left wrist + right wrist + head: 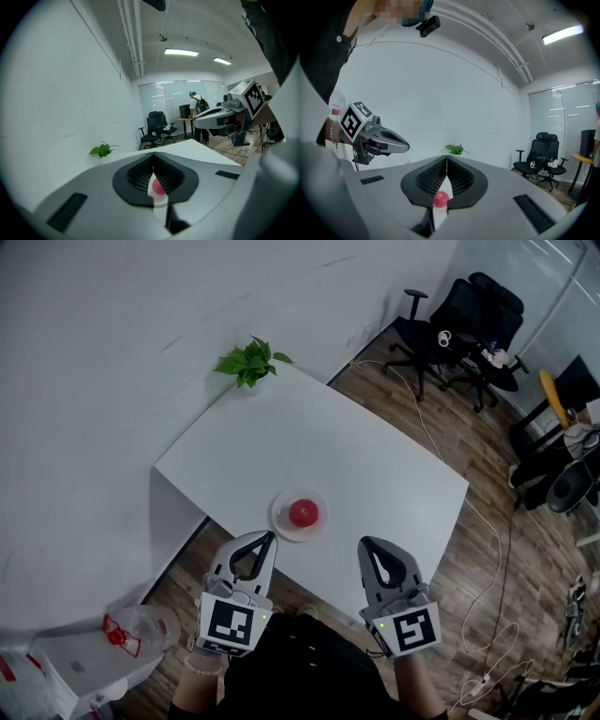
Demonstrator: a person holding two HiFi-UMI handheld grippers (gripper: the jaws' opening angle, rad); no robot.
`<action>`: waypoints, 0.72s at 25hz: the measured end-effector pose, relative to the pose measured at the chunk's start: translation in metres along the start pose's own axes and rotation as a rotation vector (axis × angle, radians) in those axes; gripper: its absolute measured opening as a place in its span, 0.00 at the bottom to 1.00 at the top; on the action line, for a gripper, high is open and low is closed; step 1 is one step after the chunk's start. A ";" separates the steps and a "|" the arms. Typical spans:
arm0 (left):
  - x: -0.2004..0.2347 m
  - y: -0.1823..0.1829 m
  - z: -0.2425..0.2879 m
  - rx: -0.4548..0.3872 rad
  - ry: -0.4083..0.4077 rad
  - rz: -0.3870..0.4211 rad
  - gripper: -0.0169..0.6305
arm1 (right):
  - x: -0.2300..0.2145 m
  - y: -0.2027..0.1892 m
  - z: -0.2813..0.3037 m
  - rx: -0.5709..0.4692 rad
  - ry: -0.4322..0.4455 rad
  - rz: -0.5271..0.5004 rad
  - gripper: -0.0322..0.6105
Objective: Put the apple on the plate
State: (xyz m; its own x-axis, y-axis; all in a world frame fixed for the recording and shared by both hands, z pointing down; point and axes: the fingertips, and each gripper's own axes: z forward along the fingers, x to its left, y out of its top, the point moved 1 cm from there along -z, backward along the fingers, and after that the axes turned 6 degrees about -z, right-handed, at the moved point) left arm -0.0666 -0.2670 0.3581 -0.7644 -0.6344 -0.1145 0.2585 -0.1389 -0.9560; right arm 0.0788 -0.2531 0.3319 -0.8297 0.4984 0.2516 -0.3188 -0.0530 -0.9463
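A red apple [303,513] sits on a small clear plate [281,521] near the front edge of the white table [375,456]. My left gripper [271,536] is shut and empty, its tips just left of the plate's near side. The right gripper [363,542] is also shut and empty, a little right of the plate at the table's edge. In the left gripper view the apple [158,187] shows through the gap below the closed tips of the left gripper [153,153]. The right gripper view likewise shows the apple [440,198] below the meeting tips of the right gripper [446,157].
A green potted plant [251,362] stands at the table's far corner by the wall. Black office chairs [459,324] and a white cable [469,512] lie on the wooden floor to the right. A plastic bag [131,629] sits at the lower left. A person [194,108] stands far back.
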 end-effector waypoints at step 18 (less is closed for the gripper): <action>-0.001 0.009 -0.009 -0.012 0.034 -0.042 0.05 | 0.019 -0.002 0.004 0.010 0.085 -0.036 0.11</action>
State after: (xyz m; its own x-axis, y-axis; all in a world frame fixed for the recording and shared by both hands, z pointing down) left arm -0.0690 -0.2614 0.3476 -0.7940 -0.6022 -0.0833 0.2188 -0.1552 -0.9634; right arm 0.0615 -0.2469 0.3397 -0.7759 0.5718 0.2664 -0.3525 -0.0428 -0.9348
